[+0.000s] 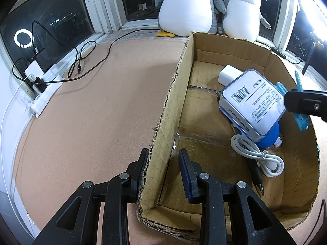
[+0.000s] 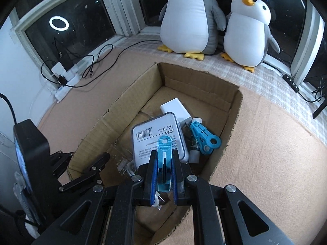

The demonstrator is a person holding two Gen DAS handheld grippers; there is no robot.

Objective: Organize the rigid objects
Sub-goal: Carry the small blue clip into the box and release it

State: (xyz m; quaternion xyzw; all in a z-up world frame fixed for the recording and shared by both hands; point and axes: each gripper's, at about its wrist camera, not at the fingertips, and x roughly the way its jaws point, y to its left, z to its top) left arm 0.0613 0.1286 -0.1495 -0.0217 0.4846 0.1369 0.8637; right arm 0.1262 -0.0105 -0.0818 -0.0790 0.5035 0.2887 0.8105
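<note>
1. A blue plastic tool (image 2: 164,159) sits clenched between the pads of the right gripper (image 2: 164,164), held over the near end of the cardboard box (image 2: 231,110), presumably on its way in with the rest.
2. Below it lies a white case with a barcode label (image 2: 158,137), tilted on other items; a second blue tool (image 2: 204,137) and a white charger block (image 2: 175,107) rest just beside it.
3. A coiled white cable (image 1: 259,157) and what may be a pen (image 1: 256,177) lie on the box floor; the fisheye edge makes the pen uncertain.
4. The left gripper (image 1: 163,171) straddles and is closed on the box's side wall, likely steadying it.
5. Two plush penguins (image 2: 216,20) stand behind, well apart from the work.
</note>
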